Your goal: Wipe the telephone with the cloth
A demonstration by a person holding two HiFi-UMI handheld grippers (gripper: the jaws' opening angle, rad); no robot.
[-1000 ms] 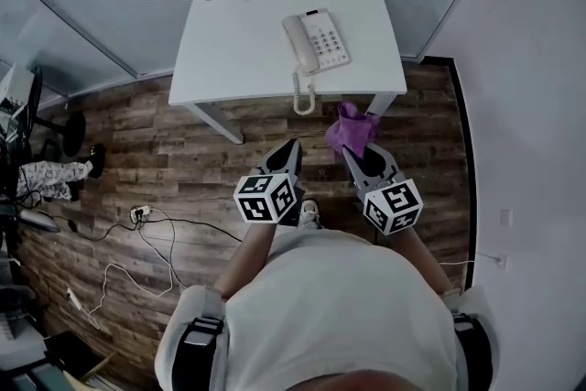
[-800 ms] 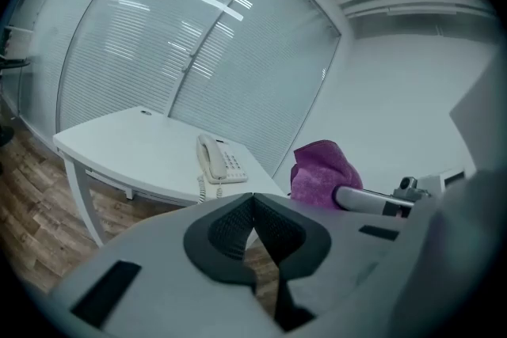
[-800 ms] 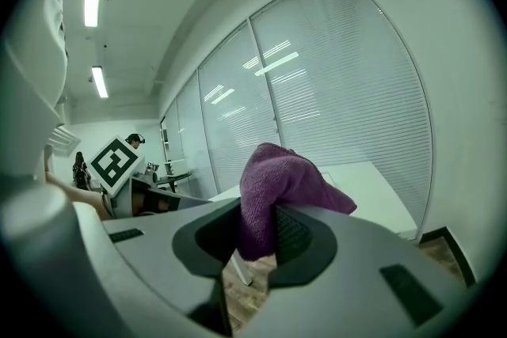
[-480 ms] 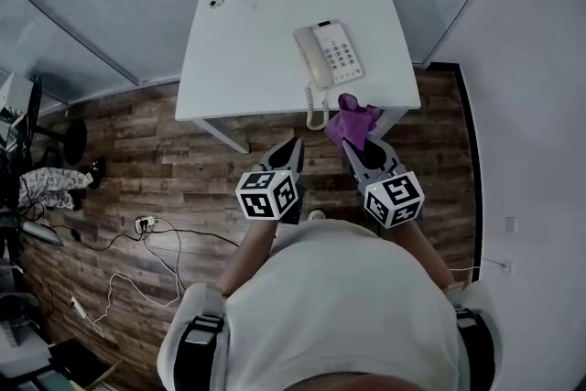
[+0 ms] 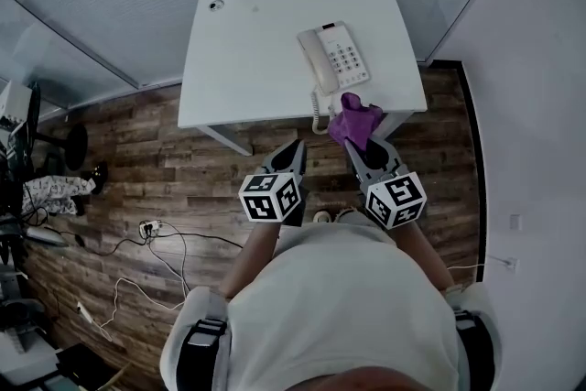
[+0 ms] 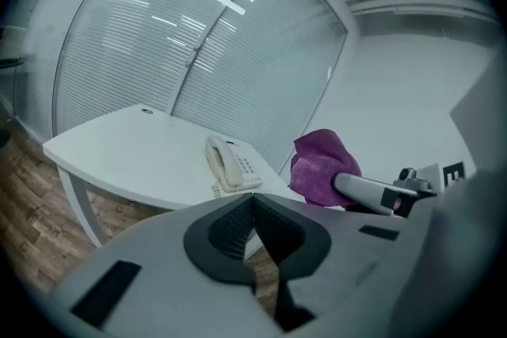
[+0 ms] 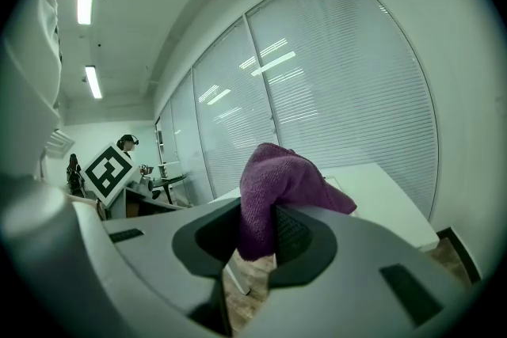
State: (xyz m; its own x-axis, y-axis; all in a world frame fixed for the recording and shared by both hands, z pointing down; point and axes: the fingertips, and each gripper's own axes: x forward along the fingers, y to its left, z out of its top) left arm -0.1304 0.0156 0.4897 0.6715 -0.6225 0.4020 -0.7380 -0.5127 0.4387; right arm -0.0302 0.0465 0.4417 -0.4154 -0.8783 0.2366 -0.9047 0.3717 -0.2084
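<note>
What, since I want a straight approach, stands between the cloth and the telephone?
Nothing visible does. The cloth, clamped in the right gripper, is at the front edge of the table; the telephone lies just beyond, its coiled cord hanging beside the cloth.

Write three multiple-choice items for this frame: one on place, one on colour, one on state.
1. The telephone sits: A) on the floor B) on the white table C) on a chair
2. The cloth is: A) green B) purple C) white
3. The left gripper is: A) wide open B) shut on the cloth C) shut, empty
Key: 1 B, it rests on the tabletop toward the near edge; 2 B, it shows purple in all three views; 3 C, its jaws meet with nothing between them.
</note>
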